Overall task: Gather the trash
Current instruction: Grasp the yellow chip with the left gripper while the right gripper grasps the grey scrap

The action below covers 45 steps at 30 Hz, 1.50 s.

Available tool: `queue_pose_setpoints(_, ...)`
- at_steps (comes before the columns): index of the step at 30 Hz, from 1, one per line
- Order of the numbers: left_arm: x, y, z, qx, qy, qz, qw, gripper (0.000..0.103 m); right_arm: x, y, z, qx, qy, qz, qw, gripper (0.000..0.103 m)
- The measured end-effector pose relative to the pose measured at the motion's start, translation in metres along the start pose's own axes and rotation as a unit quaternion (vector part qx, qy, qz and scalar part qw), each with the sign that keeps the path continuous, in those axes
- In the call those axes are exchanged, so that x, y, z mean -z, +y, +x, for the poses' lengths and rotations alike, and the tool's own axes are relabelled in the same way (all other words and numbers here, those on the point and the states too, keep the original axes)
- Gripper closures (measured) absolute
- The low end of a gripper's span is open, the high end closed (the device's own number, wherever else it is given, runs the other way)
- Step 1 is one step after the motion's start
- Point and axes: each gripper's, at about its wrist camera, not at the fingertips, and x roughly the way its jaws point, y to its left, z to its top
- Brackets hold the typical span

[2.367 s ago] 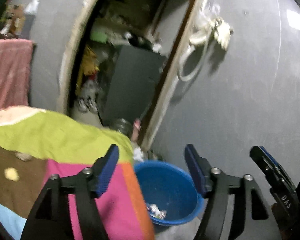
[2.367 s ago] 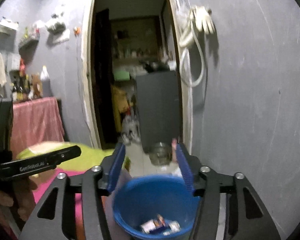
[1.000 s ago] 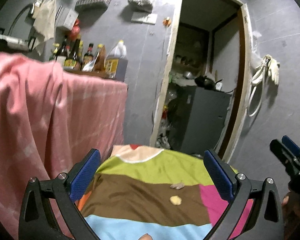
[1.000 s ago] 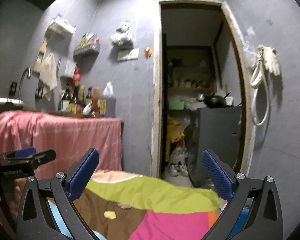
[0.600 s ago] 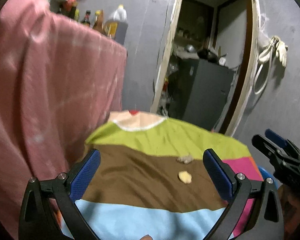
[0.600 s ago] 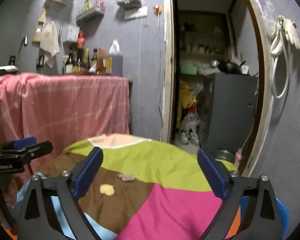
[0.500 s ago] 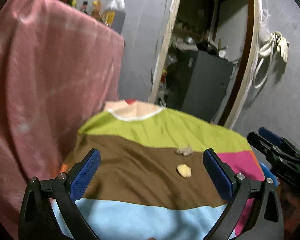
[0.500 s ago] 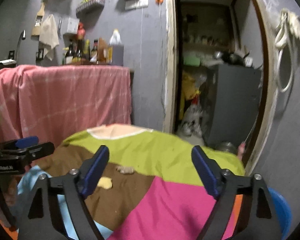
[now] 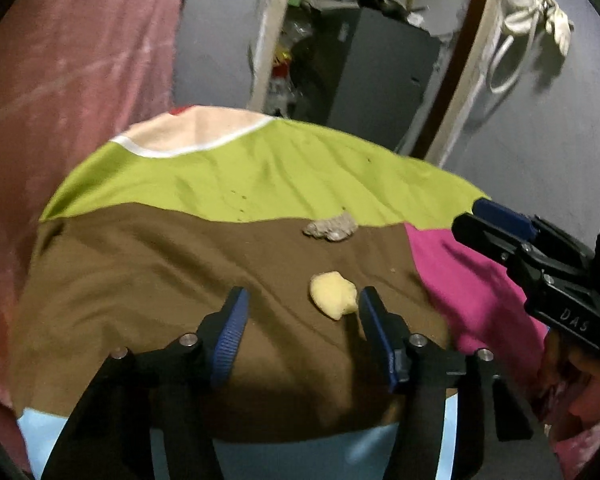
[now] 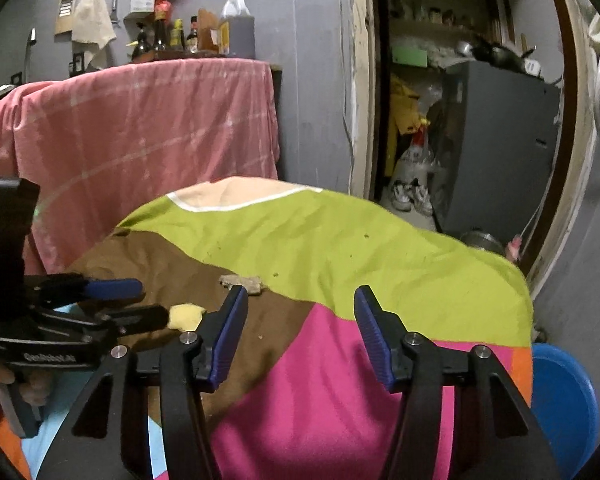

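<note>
On the colour-block cloth (image 9: pixel 148 264) I counted 2 scraps of trash, both on its brown patch: 1 yellow scrap (image 9: pixel 333 294) and 1 grey-brown scrap (image 9: pixel 331 228) beyond it at the green border, with 1 blue tub (image 10: pixel 562 404) low past the cloth's right edge. My left gripper (image 9: pixel 302 312) tilted down at the cloth, its jaws half apart after just closing in, the yellow scrap just inside its right finger but not pinched. My right gripper (image 10: pixel 300 314) tilted down over the pink patch, likewise half apart after closing in, with nothing between its fingers.
</note>
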Motion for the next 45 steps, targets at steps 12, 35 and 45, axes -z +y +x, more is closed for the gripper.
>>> queue_pose_setpoints(12, -0.003, -0.01, 0.014, 0.008, 0.029, 0.05, 0.9983, 0.086, 0.0, -0.011, 0.018, -0.026, 0.041, 0.026, 0.998, 0.052)
queue_pose_setpoints(35, -0.022, 0.027, 0.005, -0.032, -0.017, -0.049, 0.9981, 0.095, -0.01, 0.011, 0.061, -0.056, 0.116, -0.011, 0.992, 0.052)
queue_pose_setpoints(45, -0.025, 0.045, -0.002, -0.044, -0.03, -0.089, 0.9947, 0.095, -0.022, 0.029, 0.095, -0.071, 0.147, -0.036, 0.986, 0.056)
